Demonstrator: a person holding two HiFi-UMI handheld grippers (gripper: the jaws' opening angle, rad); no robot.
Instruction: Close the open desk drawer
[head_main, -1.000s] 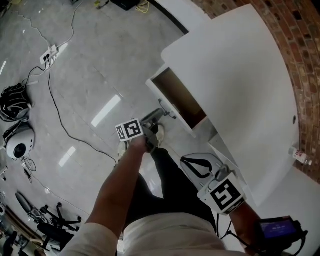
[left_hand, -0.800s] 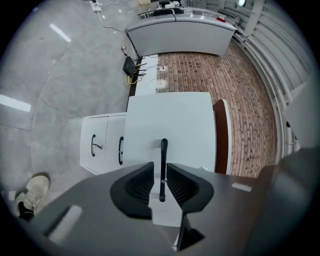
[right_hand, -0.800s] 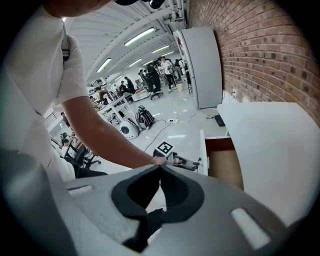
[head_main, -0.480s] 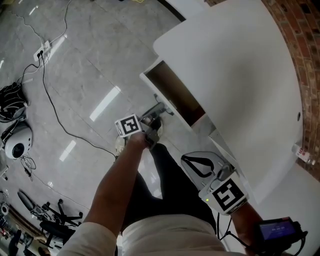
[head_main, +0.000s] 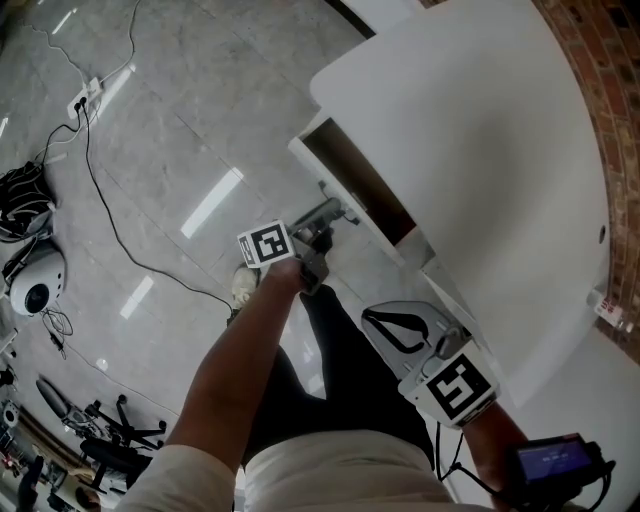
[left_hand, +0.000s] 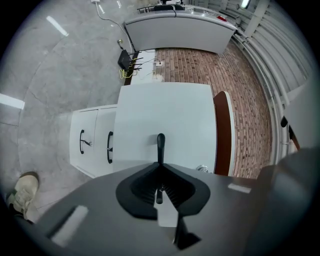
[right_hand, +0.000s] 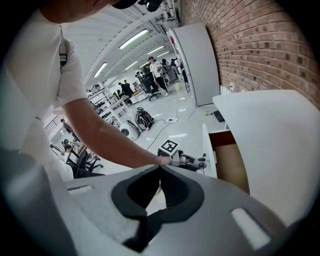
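Your left gripper (head_main: 333, 214) has eased the drawer (head_main: 362, 186) slightly into the desk (head_main: 470, 150), jaws clamped on its handle (left_hand: 160, 145); it's still partly out. Skewed pushing could jam it. Right gripper (right_hand: 160, 166) idles beside the desk, jaws together, empty.

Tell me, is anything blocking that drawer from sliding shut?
Nothing visible does. The drawer looks bare inside where it shows, and the left gripper is shut on its handle at the front.

Left tool (head_main: 335, 213) on drawer handle (left_hand: 160, 145), drawer (head_main: 355, 180) under desk (head_main: 480, 140)
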